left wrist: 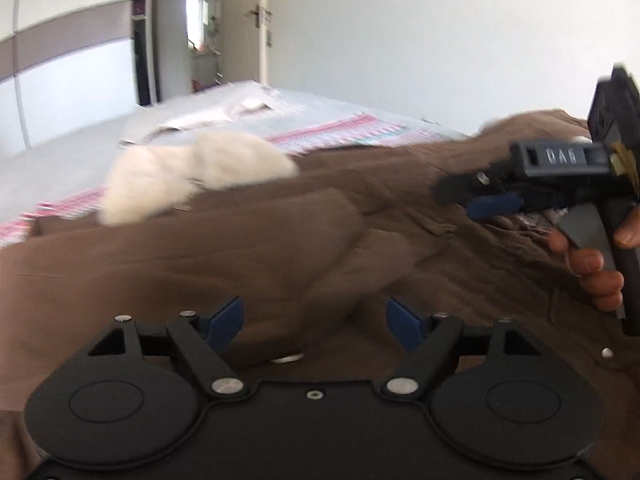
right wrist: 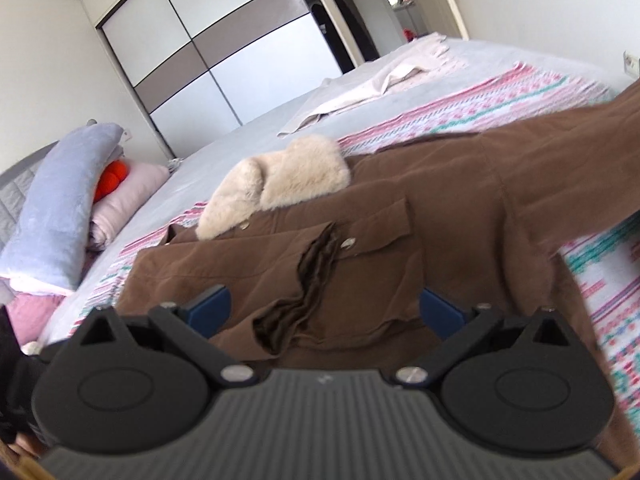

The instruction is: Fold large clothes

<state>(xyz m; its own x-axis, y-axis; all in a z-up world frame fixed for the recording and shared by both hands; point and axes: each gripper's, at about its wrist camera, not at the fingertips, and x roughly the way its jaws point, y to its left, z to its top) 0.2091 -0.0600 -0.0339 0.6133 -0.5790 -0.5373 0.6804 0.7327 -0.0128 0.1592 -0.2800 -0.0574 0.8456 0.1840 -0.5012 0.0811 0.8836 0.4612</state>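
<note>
A large brown coat (right wrist: 400, 208) with a cream fur collar (right wrist: 280, 184) lies on a bed. It also fills the left wrist view (left wrist: 280, 240), with the fur collar (left wrist: 192, 172) at its far left. My left gripper (left wrist: 314, 320) is open just above the coat, blue pads wide apart with nothing between them. My right gripper (right wrist: 326, 312) is open over the coat's front flap. The right gripper also shows in the left wrist view (left wrist: 480, 196), held by a hand at the right, low over the coat.
The coat rests on a pink and teal patterned blanket (right wrist: 500, 100) over a grey bed. A pale cloth (right wrist: 380, 84) lies further back. Pillows (right wrist: 60, 208) are stacked at the left. A sliding wardrobe (right wrist: 224, 48) and an open door (left wrist: 244, 24) stand behind.
</note>
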